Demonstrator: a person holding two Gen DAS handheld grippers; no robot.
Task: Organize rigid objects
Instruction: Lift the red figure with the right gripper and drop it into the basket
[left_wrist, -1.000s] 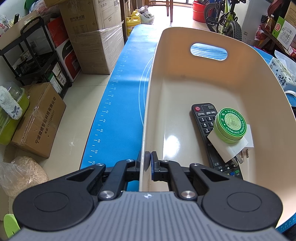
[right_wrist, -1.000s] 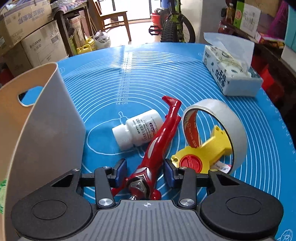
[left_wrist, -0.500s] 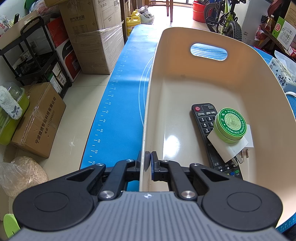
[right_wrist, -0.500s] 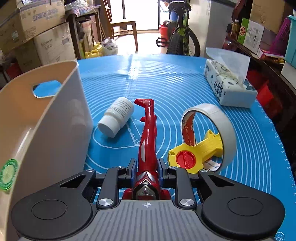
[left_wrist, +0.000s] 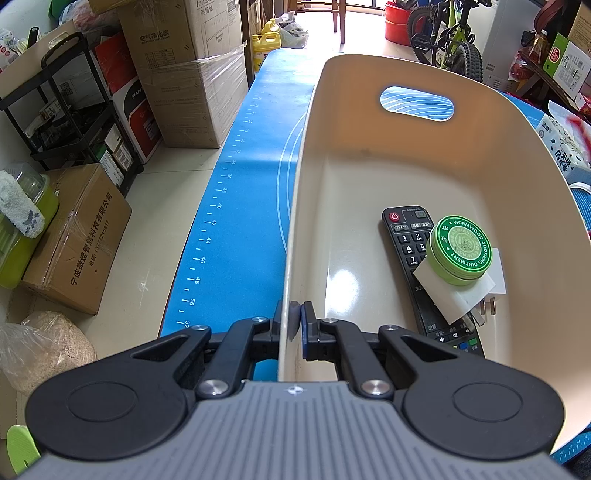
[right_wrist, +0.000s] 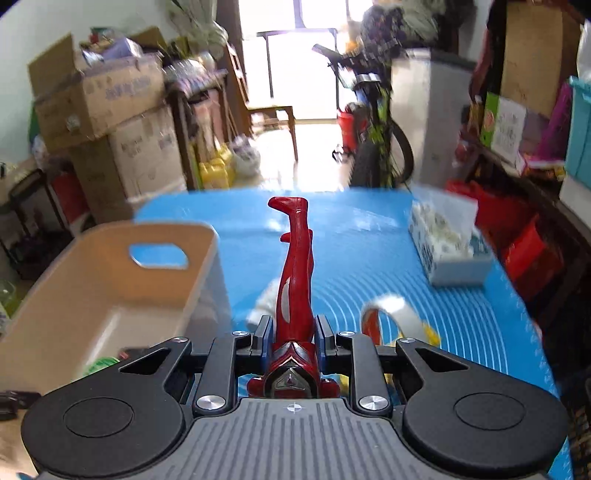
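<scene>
Left gripper angled steeply down, jaws clamped tight on the bin wall, right gripper tilted gently downward, jaws squeezed on the red toy figure, held in the air

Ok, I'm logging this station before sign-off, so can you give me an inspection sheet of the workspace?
Surface: blue mat covers the table.
Job's things: remote, green tin and white plug lie in the beige bin; red toy figure is held above the mat; tape roll lies on it.
Clutter: tissue box.
Grippers: left gripper clamps the bin's wall; right gripper grips the figure.
Cables: nothing seen.
Surroundings: cardboard boxes, bicycle.
</scene>
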